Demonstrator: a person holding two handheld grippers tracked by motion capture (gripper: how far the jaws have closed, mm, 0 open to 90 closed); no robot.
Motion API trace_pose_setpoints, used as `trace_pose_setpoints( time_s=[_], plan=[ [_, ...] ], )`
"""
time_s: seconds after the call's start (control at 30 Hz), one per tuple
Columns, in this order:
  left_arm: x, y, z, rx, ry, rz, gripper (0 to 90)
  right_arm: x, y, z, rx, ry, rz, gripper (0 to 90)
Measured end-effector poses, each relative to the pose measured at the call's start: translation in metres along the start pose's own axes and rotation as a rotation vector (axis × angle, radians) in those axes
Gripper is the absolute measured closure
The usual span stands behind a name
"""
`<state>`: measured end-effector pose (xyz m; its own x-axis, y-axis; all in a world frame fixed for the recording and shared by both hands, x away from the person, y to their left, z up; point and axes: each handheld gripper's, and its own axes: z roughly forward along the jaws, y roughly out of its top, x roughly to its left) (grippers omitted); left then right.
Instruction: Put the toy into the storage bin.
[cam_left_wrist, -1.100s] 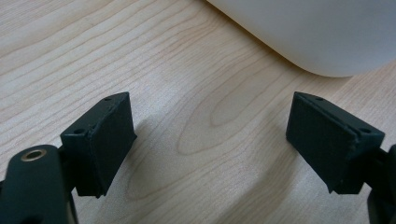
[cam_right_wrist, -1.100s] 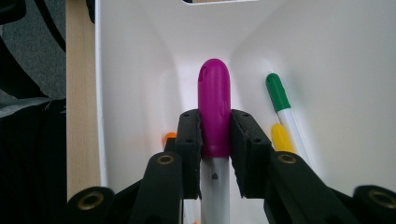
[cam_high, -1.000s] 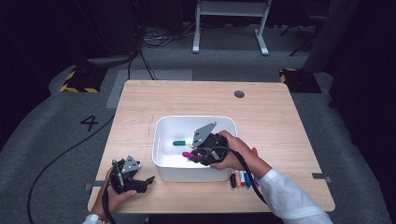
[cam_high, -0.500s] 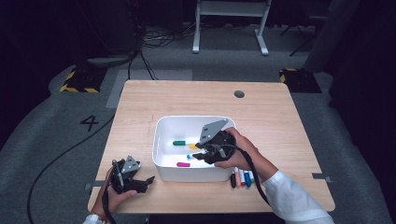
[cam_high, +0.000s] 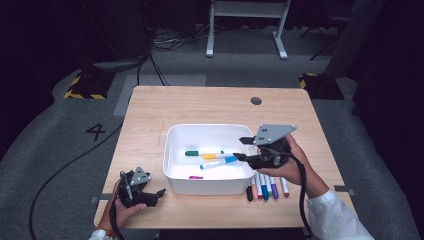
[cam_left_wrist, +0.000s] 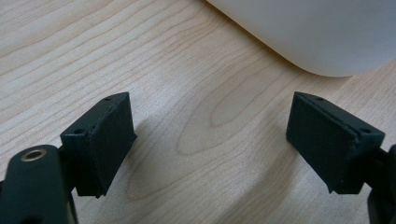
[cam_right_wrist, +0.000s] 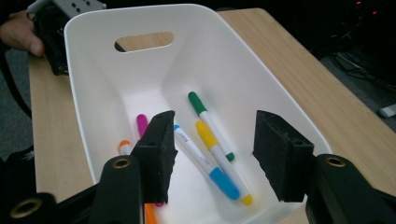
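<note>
Markers: sorted into two lots on the wooden table (cam_high: 210, 102).

High view. White bin (cam_high: 172, 145) at table centre holds a green marker (cam_high: 200, 153), a yellow marker (cam_high: 212, 156), a blue marker (cam_high: 220, 162) and a pink marker (cam_high: 195, 177). A row of further markers (cam_high: 267, 187) lies on the table just beside the bin's near right corner. Right gripper (cam_high: 241, 148) hangs over the bin's right rim, jaws apart with nothing between them; they have just been opening. Left gripper (cam_high: 161, 192) sits low at the near left table edge, near the bin's front left corner, jaws parted.

Left gripper view. Both black jaws stand wide apart over bare wood, nothing held; the bin's rounded white wall is at upper right.

Right gripper view. Jaws released and empty above the bin interior: green, yellow and blue markers lie side by side, the pink one and an orange marker (cam_right_wrist: 124, 147) partly hidden behind the left jaw.
</note>
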<state>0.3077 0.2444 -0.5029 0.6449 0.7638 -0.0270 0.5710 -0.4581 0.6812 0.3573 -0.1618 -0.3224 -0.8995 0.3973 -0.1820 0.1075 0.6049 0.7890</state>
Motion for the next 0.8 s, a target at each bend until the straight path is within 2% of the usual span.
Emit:
trace_pose_setpoints(
  time_s=[0.1,0.17,0.2,0.37,0.57,0.7,0.77,0.8],
  plan=[
    [0.000,0.000,0.000,-0.001,0.000,0.000,15.3,-0.006,-0.013,-0.017,-0.018,-0.051,0.025,47.2],
    [0.000,0.000,0.000,0.000,0.000,0.001,15.3,-0.007,-0.017,-0.021,-0.021,-0.062,0.030,46.5],
    [0.000,0.000,0.000,0.000,0.000,0.000,15.3,-0.012,-0.031,-0.032,-0.030,-0.098,0.050,45.2],
    [0.000,0.000,0.000,0.000,0.000,0.000,15.3,-0.024,-0.067,-0.044,-0.019,-0.148,0.146,44.8],
    [0.000,0.000,0.000,0.000,0.000,0.000,15.3,-0.037,-0.107,-0.042,0.048,-0.209,0.194,43.6],
    [0.000,0.000,0.000,0.000,0.000,0.000,15.3,-0.042,-0.129,-0.032,0.077,-0.218,0.237,41.2],
    [0.000,0.000,0.000,0.000,0.000,0.000,15.3,-0.044,-0.139,-0.025,0.111,-0.248,0.239,40.7],
    [0.000,0.000,0.000,0.000,0.000,0.000,15.3,-0.046,-0.146,-0.020,0.120,-0.254,0.261,40.5]
  ],
)
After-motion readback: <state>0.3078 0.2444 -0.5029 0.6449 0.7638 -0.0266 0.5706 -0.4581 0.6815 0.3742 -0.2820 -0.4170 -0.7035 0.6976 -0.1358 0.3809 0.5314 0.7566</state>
